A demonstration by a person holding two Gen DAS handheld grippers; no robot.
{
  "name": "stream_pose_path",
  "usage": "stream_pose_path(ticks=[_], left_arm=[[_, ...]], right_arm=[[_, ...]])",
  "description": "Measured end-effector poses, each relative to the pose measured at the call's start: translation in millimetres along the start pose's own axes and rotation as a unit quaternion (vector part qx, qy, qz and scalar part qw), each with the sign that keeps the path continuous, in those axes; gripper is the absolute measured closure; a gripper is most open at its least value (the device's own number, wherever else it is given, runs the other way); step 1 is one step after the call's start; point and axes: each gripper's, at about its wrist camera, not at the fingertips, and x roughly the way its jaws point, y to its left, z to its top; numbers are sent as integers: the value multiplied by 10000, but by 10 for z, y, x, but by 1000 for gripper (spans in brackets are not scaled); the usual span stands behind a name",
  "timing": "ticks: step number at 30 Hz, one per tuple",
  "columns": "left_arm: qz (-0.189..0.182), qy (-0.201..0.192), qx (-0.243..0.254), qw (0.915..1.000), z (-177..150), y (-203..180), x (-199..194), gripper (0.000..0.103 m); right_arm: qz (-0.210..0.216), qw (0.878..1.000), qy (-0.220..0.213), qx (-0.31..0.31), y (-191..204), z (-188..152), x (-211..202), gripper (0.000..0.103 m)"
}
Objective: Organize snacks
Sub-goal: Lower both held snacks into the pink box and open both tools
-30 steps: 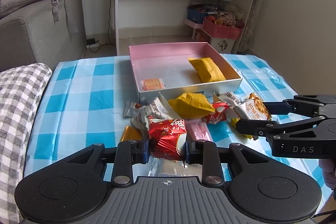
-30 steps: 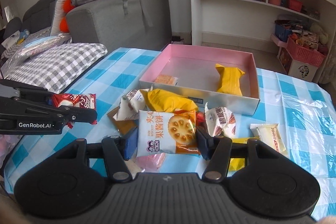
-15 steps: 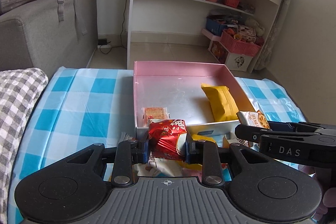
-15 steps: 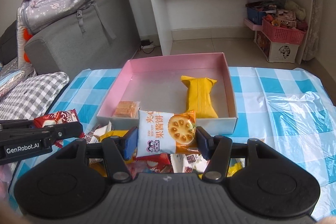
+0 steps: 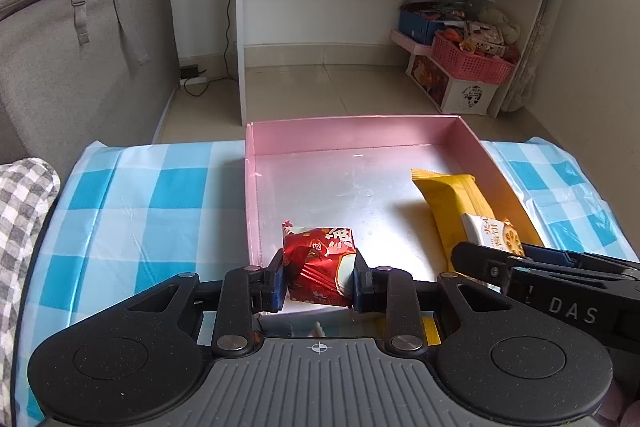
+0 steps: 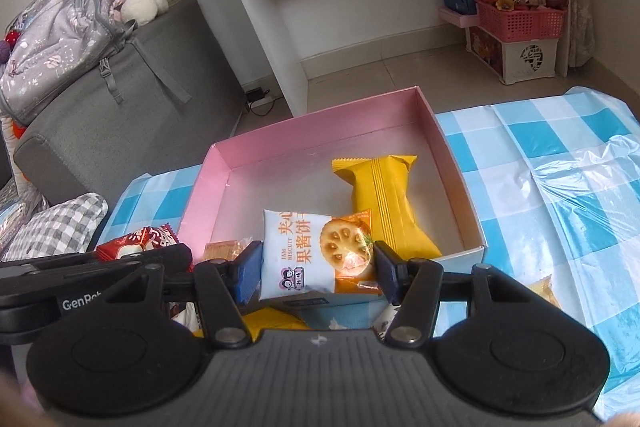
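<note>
Snacks are held in both tools over the near edge of the pink box (image 5: 360,139), which stands on the counter (image 5: 120,195) with its blue-and-white checked cover. The left hand-held gripper (image 5: 319,277) is clamped on a red snack packet (image 5: 318,259); the packet's lower edge is hidden behind the tool body. The right hand-held gripper (image 6: 316,271) is clamped on a white and orange jam biscuit packet (image 6: 316,253), held upright with its printed face toward the camera.

Inside the box, a yellow packet (image 6: 384,199) lies along the right wall. A small orange packet (image 6: 224,249) lies near the left wall, mostly hidden behind the right tool's left finger; its print cannot be read.

In the left wrist view, the right tool enters from the right edge and is cut off by the frame. In the right wrist view, the left tool enters from the left edge, and only the top of the red packet shows above it.

More packets lie on the counter near the box's front wall, largely hidden under the tool bodies; their number cannot be determined.
</note>
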Motion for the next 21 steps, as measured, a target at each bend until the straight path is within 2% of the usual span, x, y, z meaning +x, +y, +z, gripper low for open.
stream_pose_path(ticks=[12,15,16,18,19,20,21], left_arm=[[-41,11,-146,9999,268,55,394,75],[-12,-90,-157,9998,279,51,445,72],[-33,-72,-171,9998,283,60,464,68],[-142,34,-233,9996,276,84,493,51],[-135,32,-260,9996,268,94,492,39],[-98,1,-273,9996,262,101,486,34],[-77,-16,-277,9996,250,111,471,33]], right_arm=[[-70,9998,-171,-98,65,32,143,46],[-94,9997,-211,-106,61,29,136,36],[-69,9997,-208,-103,55,31,131,30],[-6,9998,-164,-104,48,34,124,23],[-3,9998,-157,-112,48,38,117,21],[-14,9998,-160,-131,49,39,110,20],[-24,9998,-153,-147,46,39,108,20]])
